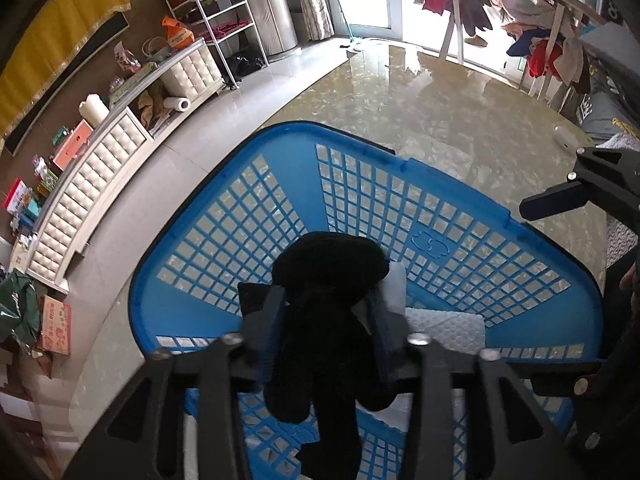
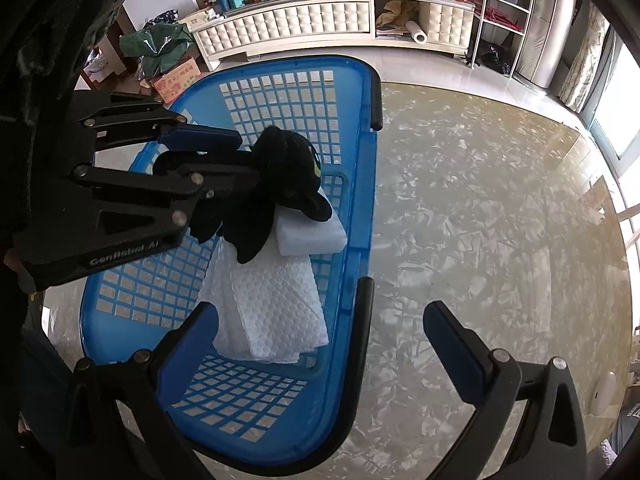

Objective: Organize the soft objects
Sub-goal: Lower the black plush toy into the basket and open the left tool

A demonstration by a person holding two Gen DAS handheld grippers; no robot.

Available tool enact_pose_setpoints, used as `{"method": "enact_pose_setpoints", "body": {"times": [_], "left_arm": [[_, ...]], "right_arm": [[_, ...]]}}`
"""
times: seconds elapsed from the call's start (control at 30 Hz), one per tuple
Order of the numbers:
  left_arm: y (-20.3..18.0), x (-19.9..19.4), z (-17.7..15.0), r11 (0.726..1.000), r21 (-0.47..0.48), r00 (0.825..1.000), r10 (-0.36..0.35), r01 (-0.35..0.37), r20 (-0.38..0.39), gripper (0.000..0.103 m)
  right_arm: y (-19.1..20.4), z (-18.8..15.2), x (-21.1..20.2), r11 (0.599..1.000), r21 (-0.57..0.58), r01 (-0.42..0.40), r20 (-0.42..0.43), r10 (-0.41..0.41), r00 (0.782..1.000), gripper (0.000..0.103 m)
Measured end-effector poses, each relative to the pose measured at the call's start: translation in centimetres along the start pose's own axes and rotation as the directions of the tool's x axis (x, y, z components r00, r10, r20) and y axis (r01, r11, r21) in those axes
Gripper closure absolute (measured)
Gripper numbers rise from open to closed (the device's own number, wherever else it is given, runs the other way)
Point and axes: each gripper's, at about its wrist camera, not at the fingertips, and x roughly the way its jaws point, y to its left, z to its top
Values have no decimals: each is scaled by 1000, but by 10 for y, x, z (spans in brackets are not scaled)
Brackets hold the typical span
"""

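A black plush toy (image 1: 328,264) (image 2: 280,168) lies in the blue mesh basket (image 1: 192,208) (image 2: 360,80), propped on a white foam block (image 2: 312,232) (image 1: 394,292). A white bubble-wrap sheet (image 2: 272,312) (image 1: 444,328) lies flat beside the block. My left gripper (image 1: 326,300) (image 2: 248,158) points down into the basket with its fingers on either side of the plush, parted and not squeezing it. My right gripper (image 2: 320,316) stands wide open and holds nothing, one finger over the basket's near rim and the other over the table. One of its fingers (image 1: 552,200) shows at the right edge of the left wrist view.
The basket stands on a glossy marble table (image 2: 480,200) (image 1: 400,100). A small white device (image 2: 604,396) (image 1: 566,136) lies near the table's edge. Beyond are a white tufted cabinet (image 2: 288,24), a wire shelf (image 1: 224,20) and a clothes rack (image 1: 552,40).
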Motion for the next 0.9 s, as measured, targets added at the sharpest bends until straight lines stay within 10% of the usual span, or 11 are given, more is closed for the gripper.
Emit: {"method": "enact_pose_setpoints", "body": {"times": [0.43,0.9], "left_arm": [[-4,-45,2,999,24,998,41,-43,47,21],[-5,-100,-50,1000,-6,997,29,-29,72,18]], "right_arm": [[2,-5,-14,1000,-8,-17,34,18,999,1],[34,-10,-45,997,-69,-35,106,42,993,1]]}}
